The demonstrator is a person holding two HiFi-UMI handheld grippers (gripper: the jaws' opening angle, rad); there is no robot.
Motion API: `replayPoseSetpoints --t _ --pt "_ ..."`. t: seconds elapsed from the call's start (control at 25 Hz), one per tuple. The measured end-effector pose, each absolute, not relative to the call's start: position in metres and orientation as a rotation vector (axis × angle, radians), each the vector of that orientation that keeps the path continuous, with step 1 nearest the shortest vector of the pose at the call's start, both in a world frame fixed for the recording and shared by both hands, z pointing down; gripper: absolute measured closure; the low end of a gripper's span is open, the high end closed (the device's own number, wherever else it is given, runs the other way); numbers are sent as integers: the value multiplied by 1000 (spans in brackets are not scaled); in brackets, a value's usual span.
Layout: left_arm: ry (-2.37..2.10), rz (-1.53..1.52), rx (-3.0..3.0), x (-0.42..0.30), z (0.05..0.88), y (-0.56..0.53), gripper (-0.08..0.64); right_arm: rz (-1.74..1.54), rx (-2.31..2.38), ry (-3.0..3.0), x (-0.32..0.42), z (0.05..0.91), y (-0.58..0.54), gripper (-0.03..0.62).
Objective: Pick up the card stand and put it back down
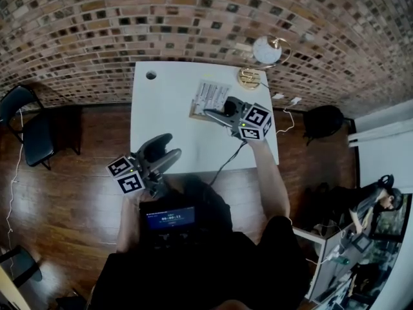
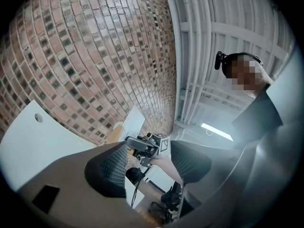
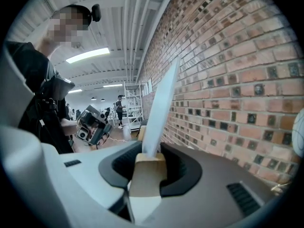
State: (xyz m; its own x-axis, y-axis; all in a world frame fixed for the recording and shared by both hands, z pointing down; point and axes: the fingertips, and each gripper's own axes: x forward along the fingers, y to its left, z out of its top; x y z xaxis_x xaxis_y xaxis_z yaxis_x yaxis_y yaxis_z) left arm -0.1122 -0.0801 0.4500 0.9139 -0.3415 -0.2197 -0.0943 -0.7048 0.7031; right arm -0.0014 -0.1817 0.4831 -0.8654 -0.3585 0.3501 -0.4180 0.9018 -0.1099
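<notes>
Card stand [image 3: 147, 172] is clamped by its wooden base in my right gripper [image 1: 213, 113], card rising straight ahead of the jaws, over the table's [image 1: 161, 121] far right part. My left gripper [image 1: 166, 148] hangs open and empty off the table's near edge, well apart.

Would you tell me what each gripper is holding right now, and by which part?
The right gripper holds the card stand by its wooden base; the left gripper holds nothing.

White table [image 1: 164, 118], brick wall [image 1: 193, 18] — mottled red-brown, tan wooden card stand [image 3: 147, 172], white card [image 3: 159, 113], brown plank floor [image 1: 77, 192]
</notes>
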Motion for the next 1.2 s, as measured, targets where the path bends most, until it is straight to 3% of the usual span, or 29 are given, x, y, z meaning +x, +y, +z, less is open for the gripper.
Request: replayPoseSetpoints --t 0.56,0.88,1.2 --pt "-512 -302 2229 -57 492 -165 290 549 544 -2783 58 629 -325 453" --pt "-661 -226 2118 -52 524 -197 290 380 517 -2723 54 711 -418 453" --pt "-714 -198 2043 -46 548 -204 290 126 346 -2588 42 778 -444 451"
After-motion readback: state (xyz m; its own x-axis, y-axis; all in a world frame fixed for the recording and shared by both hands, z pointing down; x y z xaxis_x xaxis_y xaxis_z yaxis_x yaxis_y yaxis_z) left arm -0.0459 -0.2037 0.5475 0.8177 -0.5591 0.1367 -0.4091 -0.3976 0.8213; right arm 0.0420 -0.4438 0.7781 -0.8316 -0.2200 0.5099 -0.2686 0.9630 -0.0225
